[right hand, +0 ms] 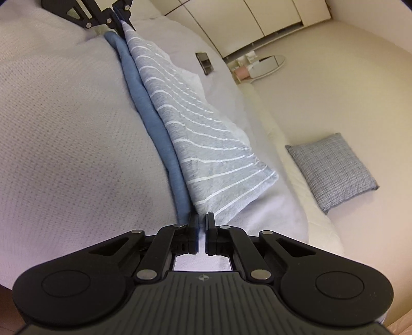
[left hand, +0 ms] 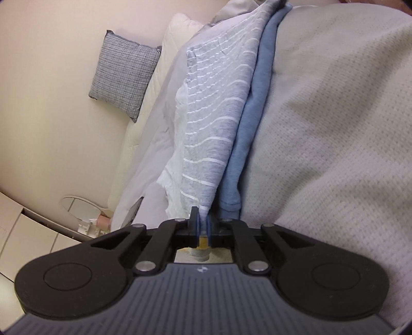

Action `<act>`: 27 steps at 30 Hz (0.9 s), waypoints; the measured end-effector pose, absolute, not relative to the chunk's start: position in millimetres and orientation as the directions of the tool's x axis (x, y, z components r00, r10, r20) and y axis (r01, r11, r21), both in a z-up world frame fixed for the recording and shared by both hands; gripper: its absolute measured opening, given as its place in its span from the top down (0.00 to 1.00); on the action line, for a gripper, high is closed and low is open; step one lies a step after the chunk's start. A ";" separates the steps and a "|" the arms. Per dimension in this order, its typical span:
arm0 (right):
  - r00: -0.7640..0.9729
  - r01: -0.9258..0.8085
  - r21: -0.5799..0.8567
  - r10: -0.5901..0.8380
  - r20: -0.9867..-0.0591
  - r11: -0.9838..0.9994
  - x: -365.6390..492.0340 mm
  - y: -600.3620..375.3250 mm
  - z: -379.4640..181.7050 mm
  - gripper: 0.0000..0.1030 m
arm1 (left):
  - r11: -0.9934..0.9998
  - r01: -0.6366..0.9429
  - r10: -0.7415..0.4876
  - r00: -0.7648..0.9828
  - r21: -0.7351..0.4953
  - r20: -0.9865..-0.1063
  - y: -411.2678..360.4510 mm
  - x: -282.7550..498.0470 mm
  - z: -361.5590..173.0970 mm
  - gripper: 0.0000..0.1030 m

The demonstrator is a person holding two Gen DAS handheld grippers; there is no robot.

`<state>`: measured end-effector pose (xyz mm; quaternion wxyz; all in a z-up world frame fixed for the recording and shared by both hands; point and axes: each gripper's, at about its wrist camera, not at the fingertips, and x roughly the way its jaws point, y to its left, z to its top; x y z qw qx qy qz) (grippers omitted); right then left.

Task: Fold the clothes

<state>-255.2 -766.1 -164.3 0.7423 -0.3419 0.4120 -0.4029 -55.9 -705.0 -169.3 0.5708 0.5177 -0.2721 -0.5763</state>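
Note:
A grey garment with thin white stripes (left hand: 213, 113) hangs stretched between my two grippers above the bed. My left gripper (left hand: 204, 221) is shut on one end of it. My right gripper (right hand: 202, 221) is shut on the other end of the striped garment (right hand: 200, 139). A folded blue garment (left hand: 253, 123) lies on the bed just beside the striped one; it also shows in the right wrist view (right hand: 152, 121). The left gripper shows at the top of the right wrist view (right hand: 121, 15).
A white textured bedspread (right hand: 64, 123) covers the bed. A grey checked cushion (right hand: 332, 167) and white pillows (left hand: 177, 33) lie at the head. A dark flat object (right hand: 204, 63) lies on the bed. An oval mirror (right hand: 267, 64) sits near white cabinets (right hand: 257, 20).

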 end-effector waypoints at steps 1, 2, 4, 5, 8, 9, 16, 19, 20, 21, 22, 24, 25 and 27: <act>0.336 0.304 -0.853 -0.885 -0.321 0.424 -255.0 -764.9 -165.2 0.65 | -0.197 0.373 -0.941 0.188 0.907 -0.281 -700.6 -56.8 -170.2 0.89; 0.337 0.291 -0.866 -0.891 -0.305 0.407 -254.8 -763.7 -166.1 0.58 | -0.191 0.365 -0.943 0.188 0.911 -0.273 -699.2 -58.3 -170.0 0.85; 0.347 0.291 -0.868 -0.890 -0.297 0.403 -253.5 -763.7 -163.7 0.57 | -0.189 0.341 -0.945 0.191 0.921 -0.264 -699.2 -60.7 -170.5 0.85; 0.354 0.297 -0.862 -0.886 -0.300 0.410 -252.6 -764.4 -161.5 0.58 | -0.196 0.337 -0.943 0.192 0.921 -0.271 -700.0 -61.1 -170.5 0.85; 0.373 0.292 -0.853 -0.872 -0.316 0.434 -247.0 -768.1 -159.0 0.76 | -0.218 0.345 -0.935 0.195 0.913 -0.297 -704.2 -61.4 -167.6 0.96; 0.373 0.282 -0.851 -0.868 -0.327 0.442 -245.2 -770.2 -160.6 0.86 | -0.221 0.351 -0.933 0.194 0.910 -0.302 -704.9 -60.9 -165.9 0.97; 0.380 0.357 -0.808 -0.863 -0.333 0.469 -254.5 -770.0 -145.5 0.99 | -0.256 0.361 -0.923 0.184 0.897 -0.337 -697.7 -61.9 -170.4 0.98; 0.373 0.352 -0.803 -0.858 -0.352 0.482 -253.4 -768.5 -151.8 0.99 | -0.250 0.378 -0.916 0.206 0.891 -0.345 -700.6 -61.9 -172.9 0.97; 0.369 0.349 -0.802 -0.857 -0.359 0.486 -252.6 -768.4 -154.3 0.99 | -0.245 0.391 -0.912 0.217 0.887 -0.348 -701.1 -61.5 -171.8 0.96; 0.366 0.346 -0.801 -0.856 -0.365 0.489 -251.8 -768.3 -156.9 0.98 | -0.240 0.406 -0.908 0.226 0.882 -0.352 -701.5 -60.8 -170.6 0.96; 0.362 0.343 -0.799 -0.855 -0.372 0.493 -251.1 -768.1 -159.4 0.97 | -0.235 0.439 -0.903 0.232 0.867 -0.362 -700.9 -58.5 -168.1 0.95; 0.354 0.347 -0.798 -0.856 -0.375 0.493 -252.8 -766.4 -161.7 0.95 | -0.224 0.515 -0.891 0.236 0.828 -0.388 -698.5 -54.3 -161.8 0.93; 0.348 0.358 -0.790 -0.856 -0.381 0.497 -255.5 -765.7 -161.7 0.91 | -0.213 0.572 -0.881 0.238 0.792 -0.409 -695.8 -51.9 -157.0 0.93; 0.338 0.396 -0.765 -0.855 -0.393 0.508 -264.8 -760.9 -161.5 0.83 | -0.187 0.677 -0.861 0.236 0.712 -0.451 -690.2 -46.9 -147.4 0.89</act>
